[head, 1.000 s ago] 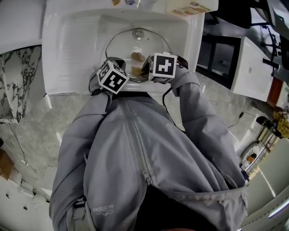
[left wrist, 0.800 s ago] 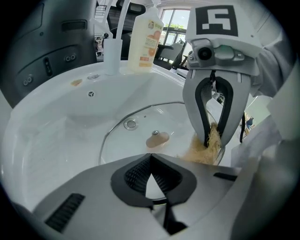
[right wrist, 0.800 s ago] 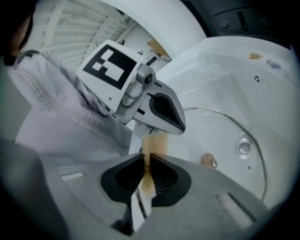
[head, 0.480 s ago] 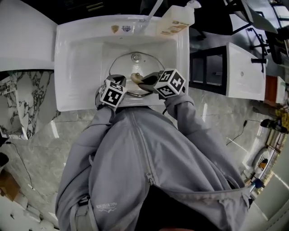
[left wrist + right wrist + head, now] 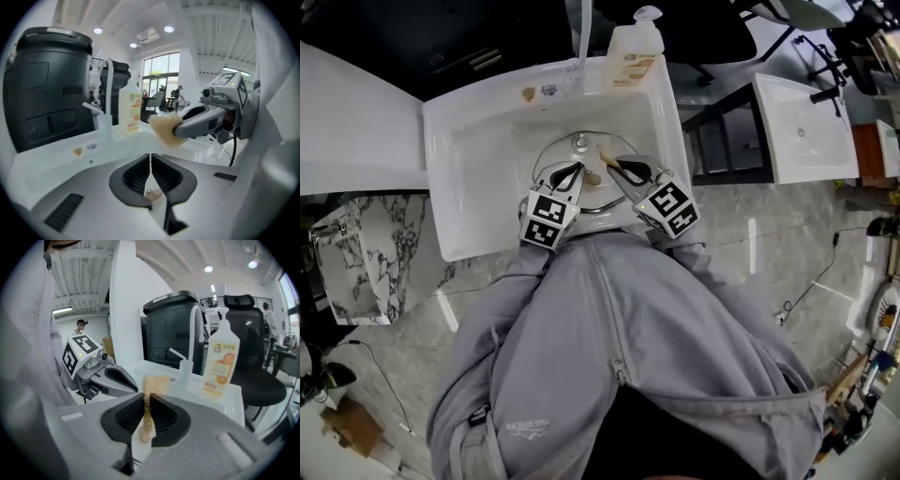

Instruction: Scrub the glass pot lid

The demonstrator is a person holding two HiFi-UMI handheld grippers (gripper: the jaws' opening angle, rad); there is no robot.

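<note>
sponge clamped and held above the lid

the glass pot lid (image 5: pixel 564 150) lies flat in the bottom of the white sink (image 5: pixel 469 187), knob up, right under both tools. lying in the basin, it keeps any water and soap contained and cannot slide far under a scrubbing stroke.

the right hand-held gripper (image 5: pixel 147 399) is closed tight on a tan sponge (image 5: pixel 156 384). the jaws pinch its lower part, so a free edge sticks out past the tips as the working face. in the left gripper view the sponge hangs in open air level with the sink's rim, so it is not touching the glass at this moment.

the left hand-held gripper (image 5: pixel 150 161) has its jaws pressed together with nothing between them. it sits just beside the right one over the near half of the lid, probably placed to press down and steady the lid while the sponge rubs.

a soap bottle (image 5: pixel 633 47) stands at the back corner of the sink, next to the faucet (image 5: pixel 105 89), within easy reach.

scrubbing looks to be paused or not yet begun; the sponge must come down onto the glass next.
</note>
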